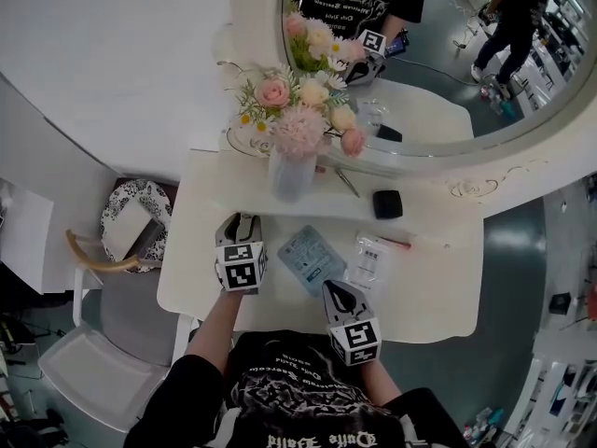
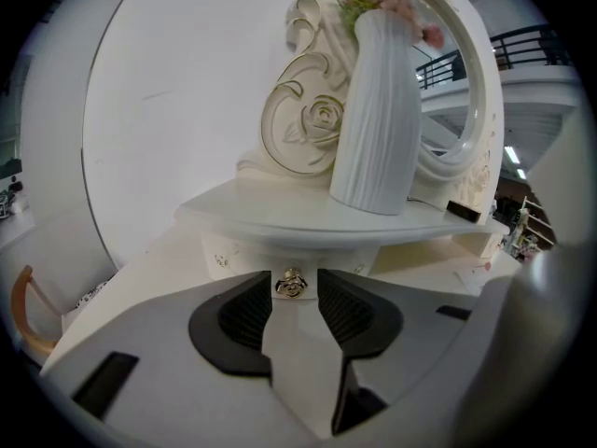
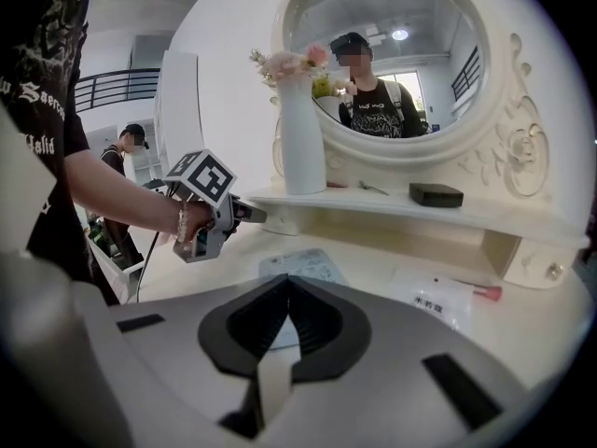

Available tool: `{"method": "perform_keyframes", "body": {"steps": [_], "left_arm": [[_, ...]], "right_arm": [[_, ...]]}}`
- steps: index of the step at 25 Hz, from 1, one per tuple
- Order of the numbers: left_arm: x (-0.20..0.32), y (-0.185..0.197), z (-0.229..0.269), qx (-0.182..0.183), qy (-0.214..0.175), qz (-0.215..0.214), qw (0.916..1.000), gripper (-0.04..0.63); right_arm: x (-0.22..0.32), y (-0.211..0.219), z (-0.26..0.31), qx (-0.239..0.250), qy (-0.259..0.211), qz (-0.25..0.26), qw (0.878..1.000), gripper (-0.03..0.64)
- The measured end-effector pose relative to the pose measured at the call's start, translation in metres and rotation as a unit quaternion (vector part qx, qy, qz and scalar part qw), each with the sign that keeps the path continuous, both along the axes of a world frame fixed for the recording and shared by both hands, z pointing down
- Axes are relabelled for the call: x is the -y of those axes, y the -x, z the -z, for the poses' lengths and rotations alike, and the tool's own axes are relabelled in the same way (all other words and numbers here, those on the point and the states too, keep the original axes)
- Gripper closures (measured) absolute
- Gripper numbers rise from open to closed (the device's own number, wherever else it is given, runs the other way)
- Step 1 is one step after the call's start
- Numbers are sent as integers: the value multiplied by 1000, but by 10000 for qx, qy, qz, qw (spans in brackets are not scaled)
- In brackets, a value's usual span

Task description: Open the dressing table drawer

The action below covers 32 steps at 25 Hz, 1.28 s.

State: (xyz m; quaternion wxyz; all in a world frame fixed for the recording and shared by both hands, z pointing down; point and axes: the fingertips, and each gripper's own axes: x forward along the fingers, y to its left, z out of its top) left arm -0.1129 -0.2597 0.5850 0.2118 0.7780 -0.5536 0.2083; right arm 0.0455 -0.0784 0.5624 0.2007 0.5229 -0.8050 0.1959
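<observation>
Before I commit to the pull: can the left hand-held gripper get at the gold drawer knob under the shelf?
Probably yes. The left hand-held gripper has its jaws apart, with the gold drawer knob right between their tips and nothing in front of it. The shelf overhangs above but looks clear.

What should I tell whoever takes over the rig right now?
Left hand-held gripper: open, tips either side of the knob, not clamped.
Right hand-held gripper: shut, empty.
Drawer: under the shelf that carries the vase; looks closed.
Done: left gripper lined up on the knob.
Left: close on the knob and pull the drawer out.
</observation>
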Motion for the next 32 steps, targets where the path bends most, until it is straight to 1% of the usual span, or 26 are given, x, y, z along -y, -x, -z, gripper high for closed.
{"method": "perform_keyframes", "body": {"steps": [5,8,12,15,21,32], "left_arm": [[1,-1,-4,20,87,51,9999,446],[4,-1,-3,54,66,13,10000,448],[3,-1,-3,103,95,-32,9999,466],[4,1,-3,115,134,-30,9998,492],[4,1,-3,83,131,-6,9999,492],[0,1,-2,50,147,-27,9999,492]], "right_arm": [[-6,-3,-2,-47,51,7,10000,606],[-3,-4,-2,-42,40,-5,10000,606],[-2,-1,-1,-31,29,75,10000,606],[-2,3,-2,-30,46,208,9998,606],[-1,7,-1,-76,48,312,9995,606],[-1,8,-3,6,56,378,9993,606]]}}
